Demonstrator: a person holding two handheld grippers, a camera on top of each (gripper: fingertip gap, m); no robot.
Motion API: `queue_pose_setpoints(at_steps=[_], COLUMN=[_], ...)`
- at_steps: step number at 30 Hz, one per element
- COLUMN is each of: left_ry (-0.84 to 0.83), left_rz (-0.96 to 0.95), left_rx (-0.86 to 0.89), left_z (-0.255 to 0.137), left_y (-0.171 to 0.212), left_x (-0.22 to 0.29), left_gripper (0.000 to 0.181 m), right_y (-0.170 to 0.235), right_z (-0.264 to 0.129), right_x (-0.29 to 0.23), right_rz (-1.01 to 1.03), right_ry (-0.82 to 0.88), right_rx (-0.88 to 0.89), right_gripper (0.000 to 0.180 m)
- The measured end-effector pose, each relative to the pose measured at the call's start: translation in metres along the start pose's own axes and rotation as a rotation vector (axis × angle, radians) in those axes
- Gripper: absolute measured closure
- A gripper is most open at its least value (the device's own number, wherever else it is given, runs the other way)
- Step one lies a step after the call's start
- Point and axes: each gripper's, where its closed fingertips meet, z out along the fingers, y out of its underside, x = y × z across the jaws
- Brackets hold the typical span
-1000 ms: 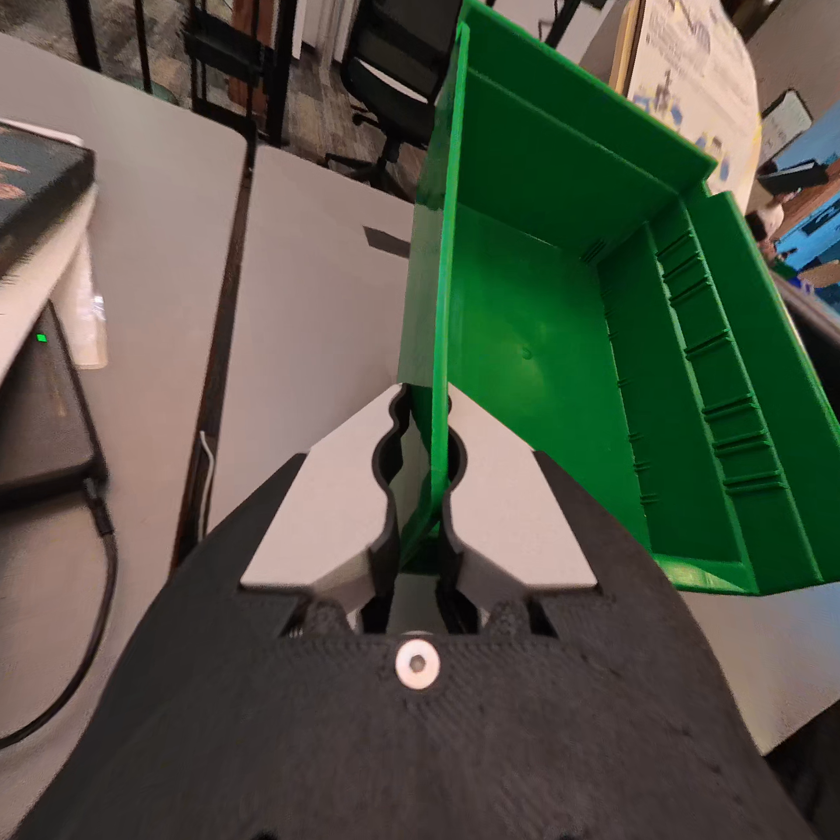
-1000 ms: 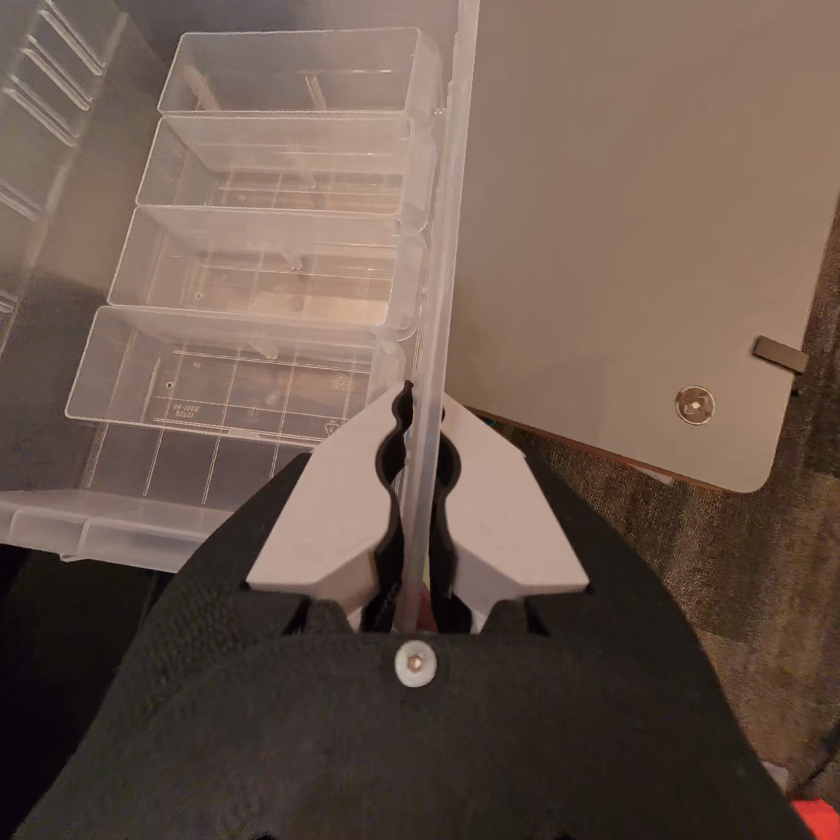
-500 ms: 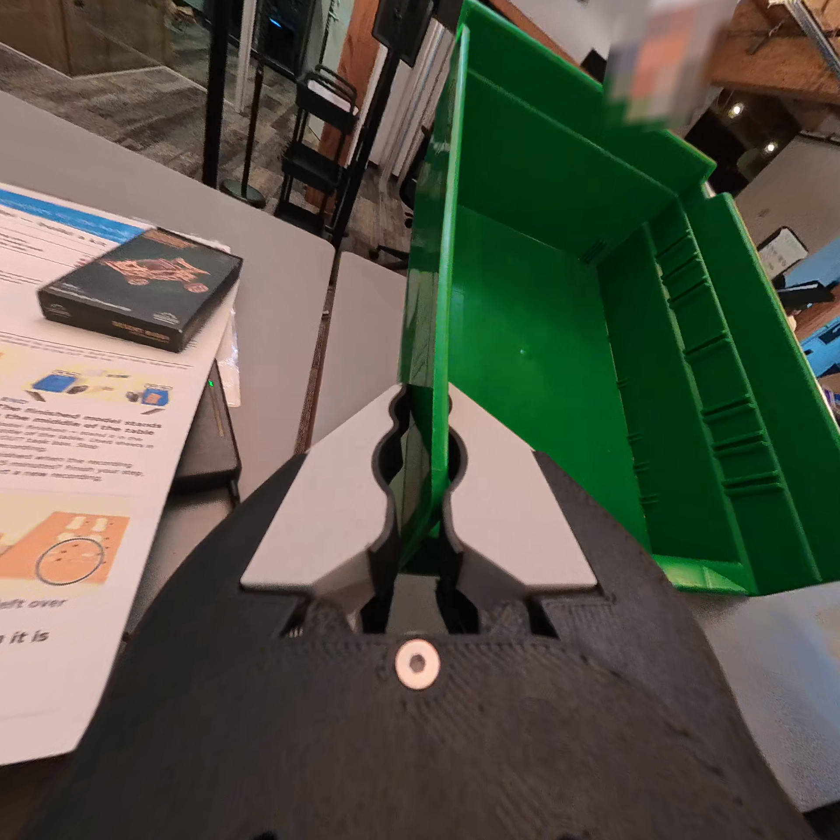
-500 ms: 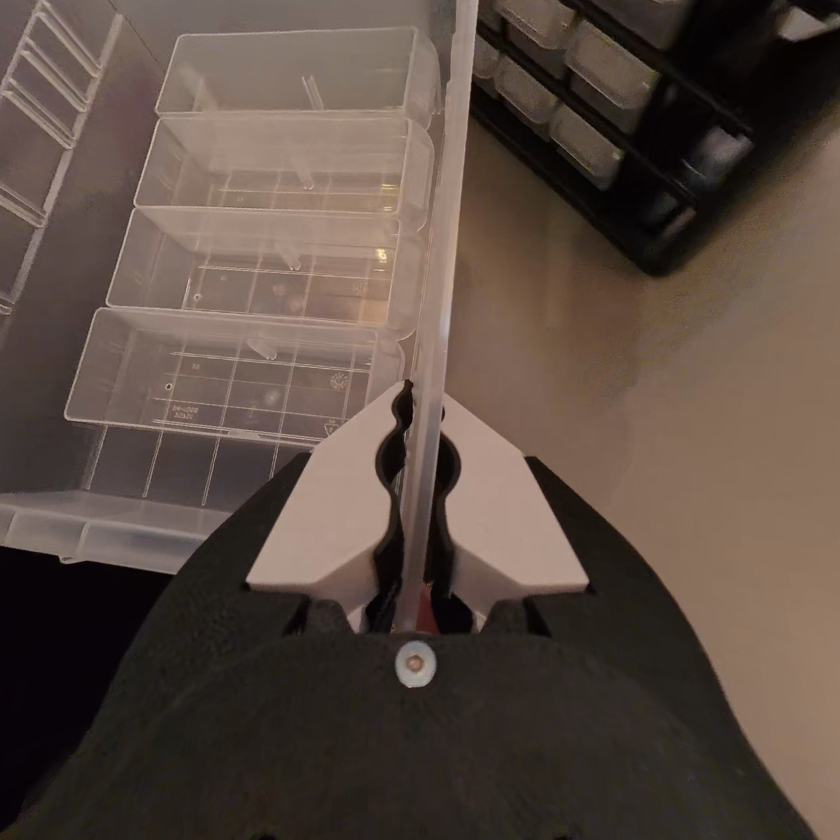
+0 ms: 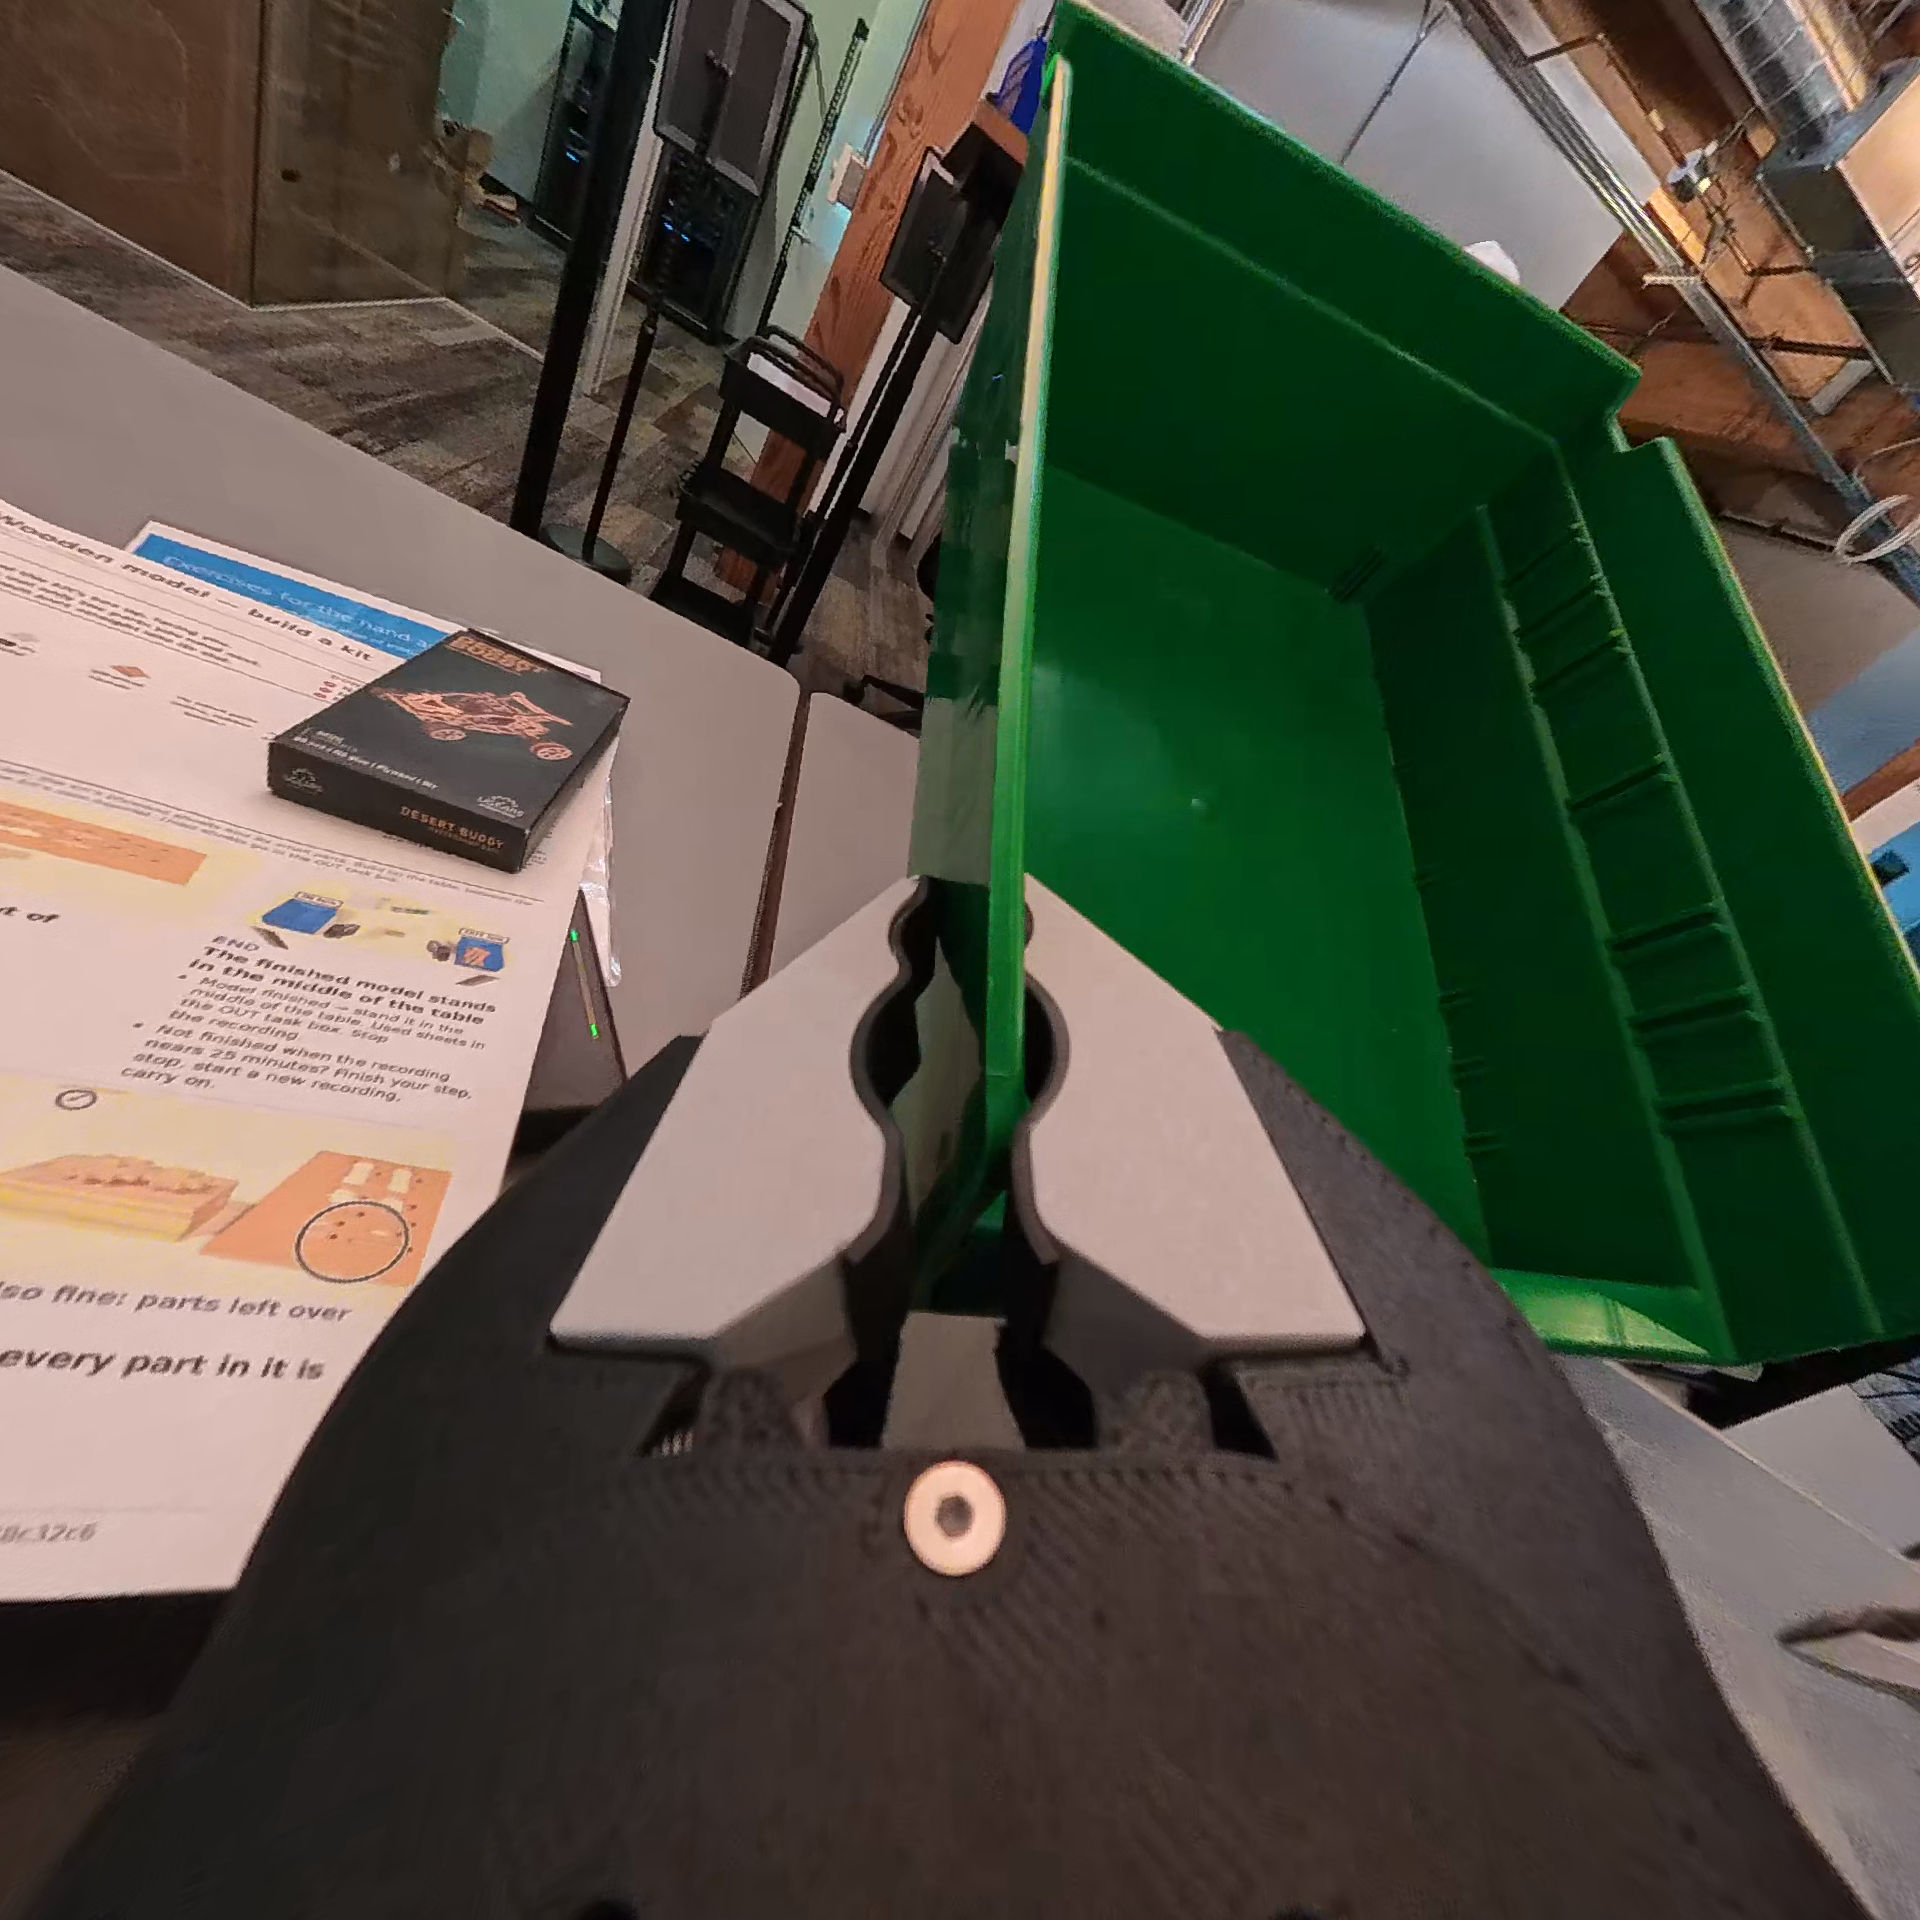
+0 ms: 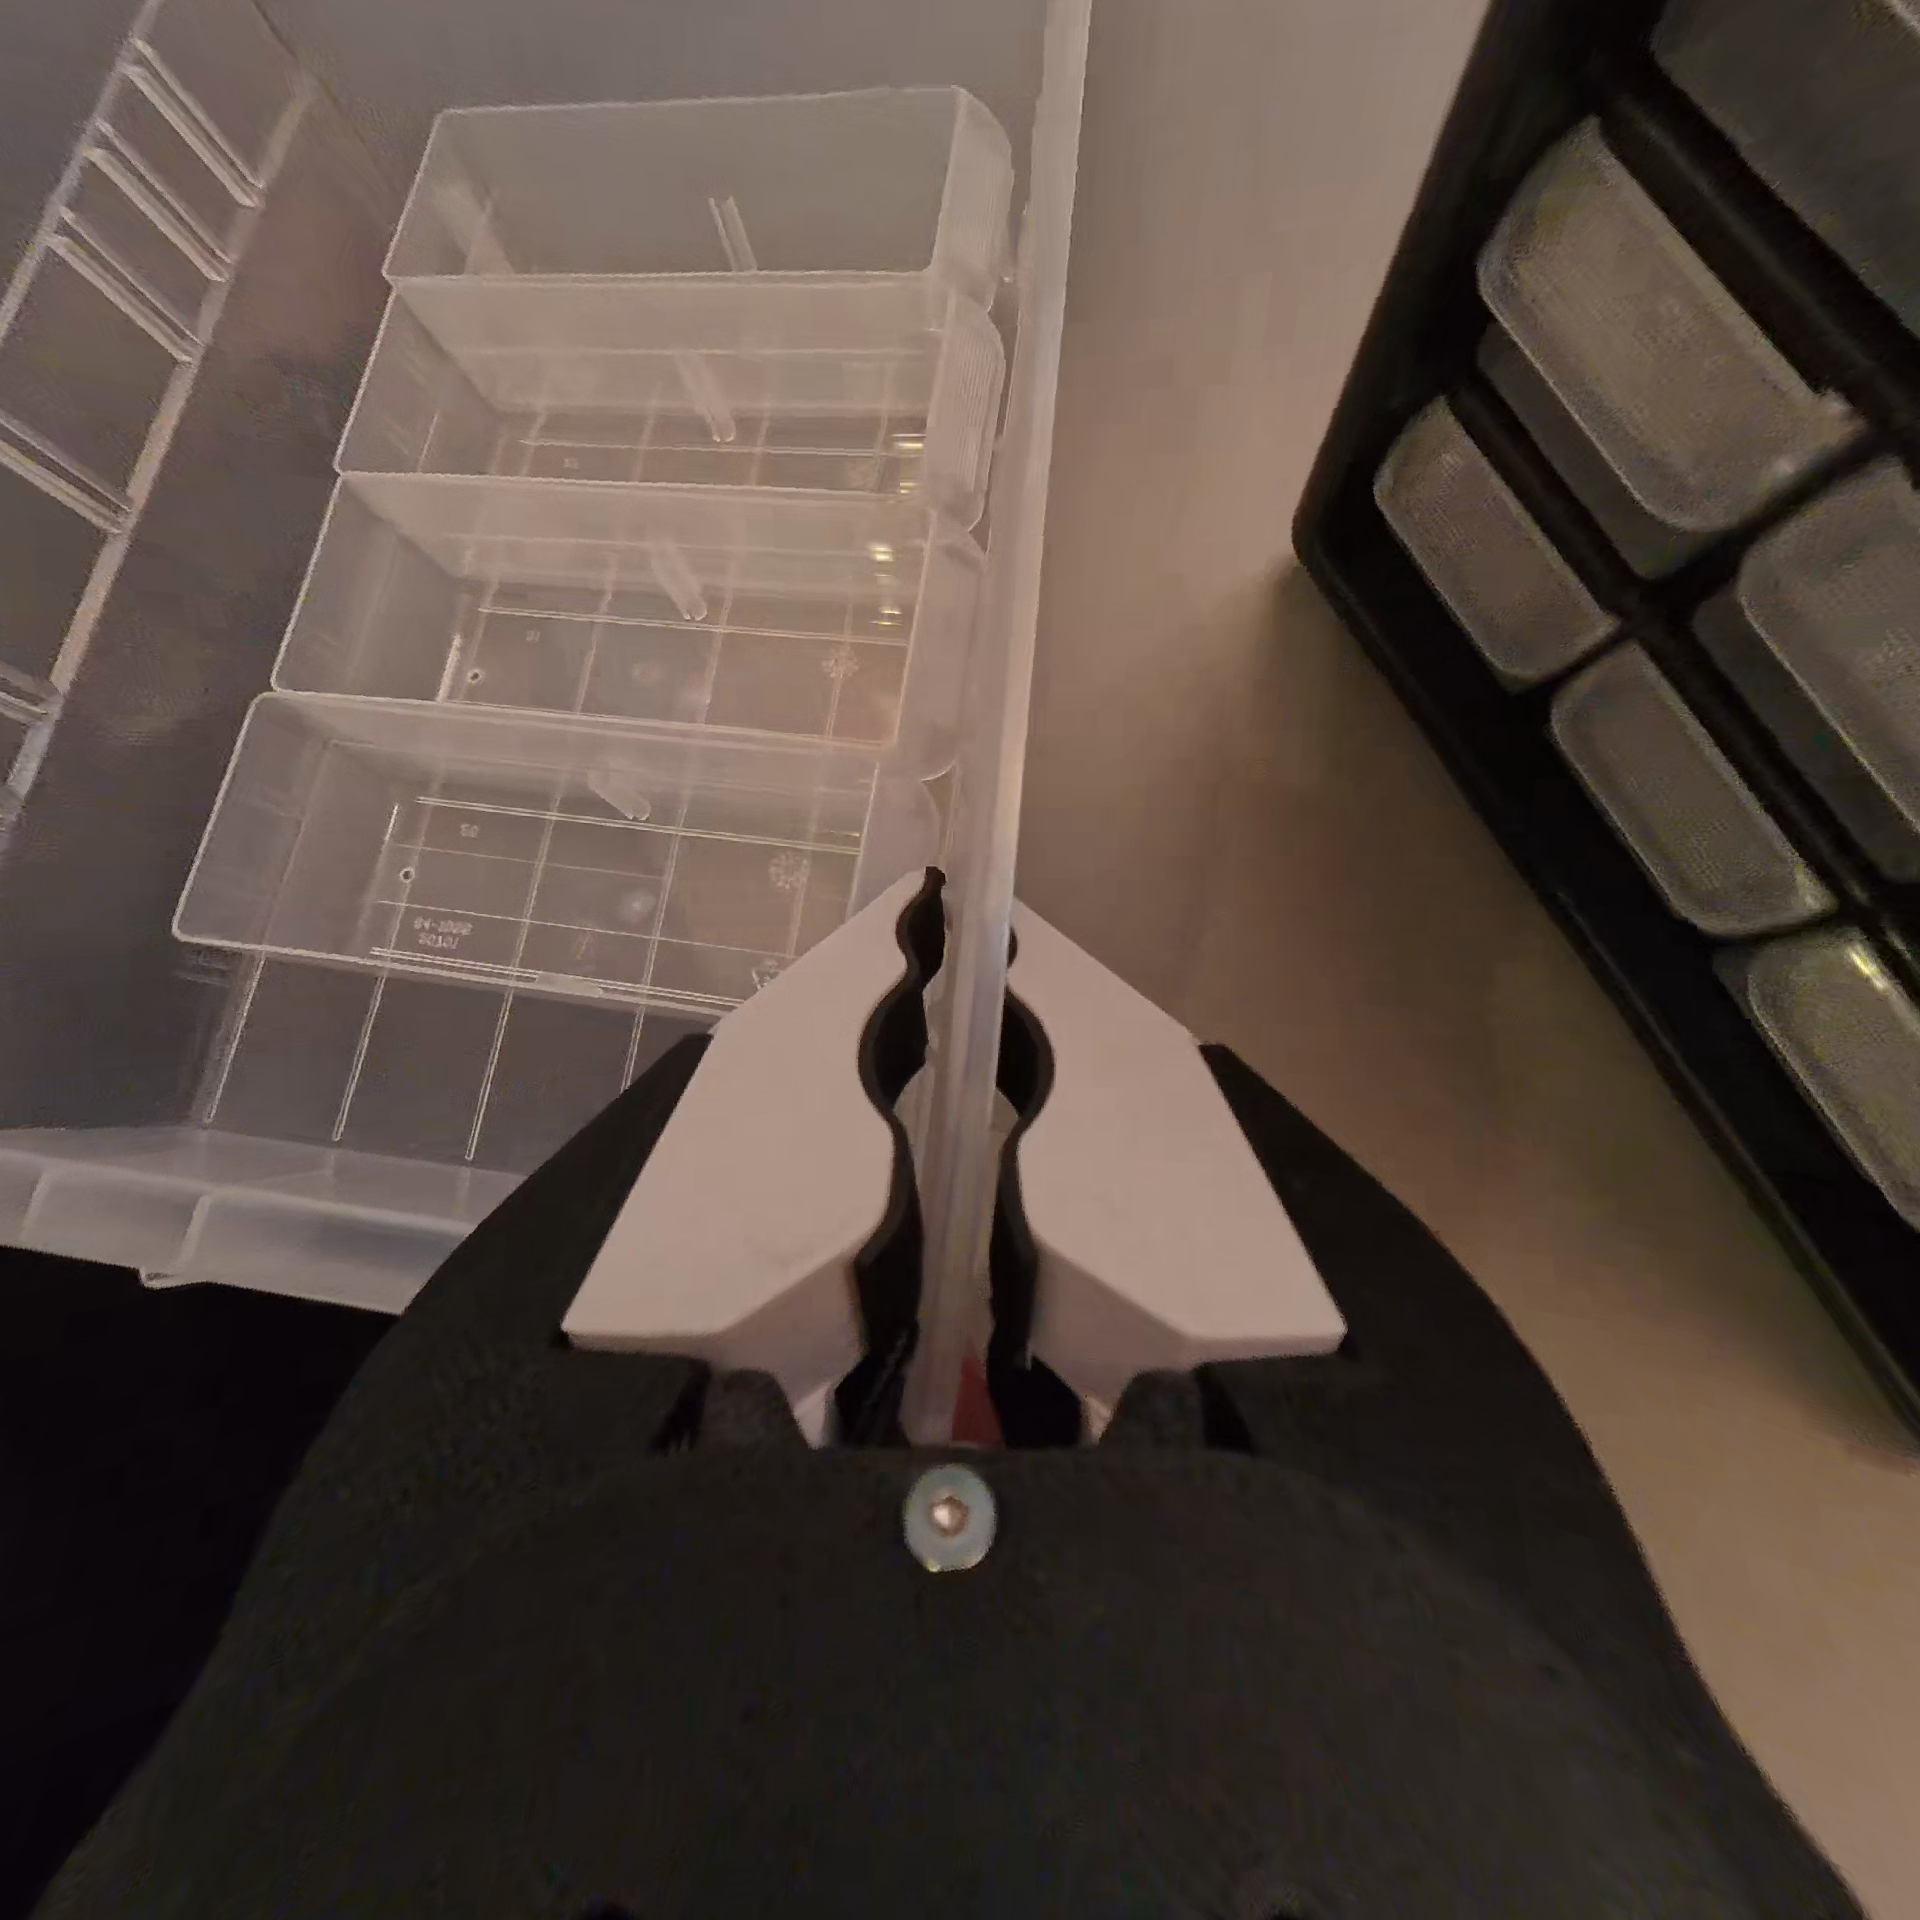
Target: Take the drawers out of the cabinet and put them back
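My left gripper [image 5: 971, 1039] is shut on the left wall of an empty green bin [image 5: 1247, 831] and holds it above the grey table. My right gripper [image 6: 971, 1029] is shut on the right wall of a clear plastic bin [image 6: 1029, 520]. Several clear small drawers [image 6: 582, 831] lie side by side inside that bin. A black drawer cabinet [image 6: 1662, 582] with several frosted drawers in it stands on the table at the right of the right wrist view.
In the left wrist view, printed paper sheets [image 5: 239, 1091] lie on the grey table [image 5: 686, 727] at the left with a black box [image 5: 447, 748] on them. A black device with a green light [image 5: 582, 1029] sits under the sheets. Black stands and a rack are behind.
Both grippers have moved with their bins. The left view swung up and now shows the sheets and black box. The cabinet has come into the right view and drawn closer.
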Motion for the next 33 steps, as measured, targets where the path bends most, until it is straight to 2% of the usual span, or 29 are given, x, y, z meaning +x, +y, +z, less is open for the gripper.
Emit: queue_pose_setpoints(at_steps=[8, 11, 14, 16, 19, 22, 25, 28, 33], left_ry=[-0.03, -0.036, -0.049, -0.059, -0.068, -0.068, -0.064, -0.068, -0.054], left_rz=[0.001, 0.0, 0.008, 0.016, 0.019, 0.006, -0.008, -0.009, -0.011], left_rx=[-0.002, -0.004, -0.012, -0.016, -0.014, -0.006, 0.0, 0.001, -0.005], left_z=[-0.027, -0.036, -0.045, -0.05, -0.057, -0.062, -0.063, -0.062, -0.056], left_y=[0.001, 0.002, 0.003, 0.004, 0.003, 0.004, 0.004, 0.006, 0.009], left_x=[-0.011, -0.014, -0.017, -0.018, -0.02, -0.021, -0.023, -0.023, -0.019], left_gripper=[0.173, 0.173, 0.173, 0.173, 0.173, 0.173, 0.173, 0.173, 0.173], right_y=[-0.033, -0.04, -0.051, -0.057, -0.074, -0.059, -0.023, -0.003, -0.012], right_z=[0.047, 0.065, 0.059, 0.043, 0.007, -0.007, 0.019, 0.056, 0.08], right_x=[0.01, 0.012, 0.008, 0.008, -0.009, -0.082, -0.11, -0.109, -0.13], right_rz=[0.062, 0.08, 0.074, -0.007, -0.259, -0.655, -0.887, -0.956, -0.992], right_ry=[0.093, 0.125, 0.09, 0.109, 0.14, -0.075, -0.121, -0.09, -0.101], right_rx=[0.065, 0.095, 0.15, 0.168, 0.251, 0.265, 0.12, -0.01, 0.028], right_gripper=[0.177, 0.169, 0.159, 0.148, 0.147, 0.165, 0.157, 0.157, 0.156])
